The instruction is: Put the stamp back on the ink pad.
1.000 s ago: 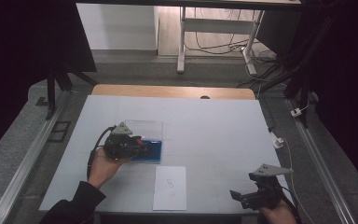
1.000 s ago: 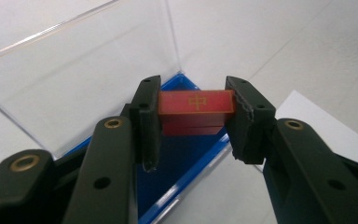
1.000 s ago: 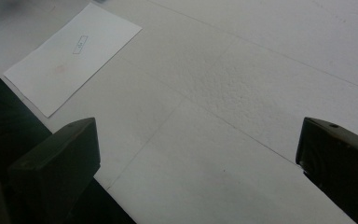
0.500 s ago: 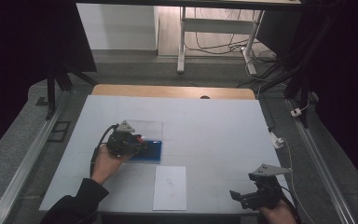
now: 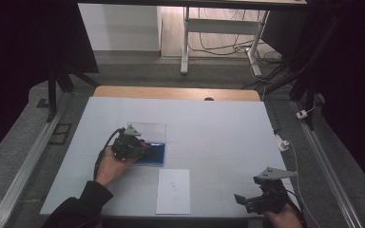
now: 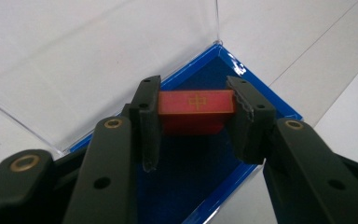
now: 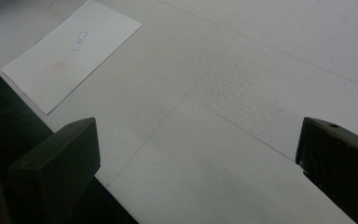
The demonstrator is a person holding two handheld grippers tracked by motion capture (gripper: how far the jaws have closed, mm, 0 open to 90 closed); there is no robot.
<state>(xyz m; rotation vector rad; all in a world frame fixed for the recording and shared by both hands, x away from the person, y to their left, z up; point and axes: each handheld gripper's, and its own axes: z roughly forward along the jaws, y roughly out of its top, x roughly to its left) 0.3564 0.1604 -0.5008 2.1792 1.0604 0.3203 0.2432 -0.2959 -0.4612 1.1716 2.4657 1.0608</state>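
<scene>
A red block (image 6: 196,109) with a gold mark on its top is clamped between the jaws of my left gripper (image 6: 193,107), just above the blue-lined tray (image 6: 200,182) of a small case. The case's clear lid (image 6: 98,60) stands open behind it. From above, my left gripper (image 5: 140,145) is over the blue tray (image 5: 156,156) left of the table's middle, with the clear lid (image 5: 147,130) beyond. My right gripper (image 5: 245,201) rests at the table's front right corner, jaws wide apart with nothing between them; in the right gripper view, that gripper (image 7: 196,158) has bare table between its jaws.
A white sheet of paper (image 5: 173,190) with a small printed mark lies near the front edge, also seen as the paper (image 7: 70,51) from the right gripper. The white table (image 5: 209,128) has a wooden strip at its far edge. Cables and stands lie beyond.
My left gripper has sunk a little toward the blue tray with the red block in it. My right gripper has kept still.
</scene>
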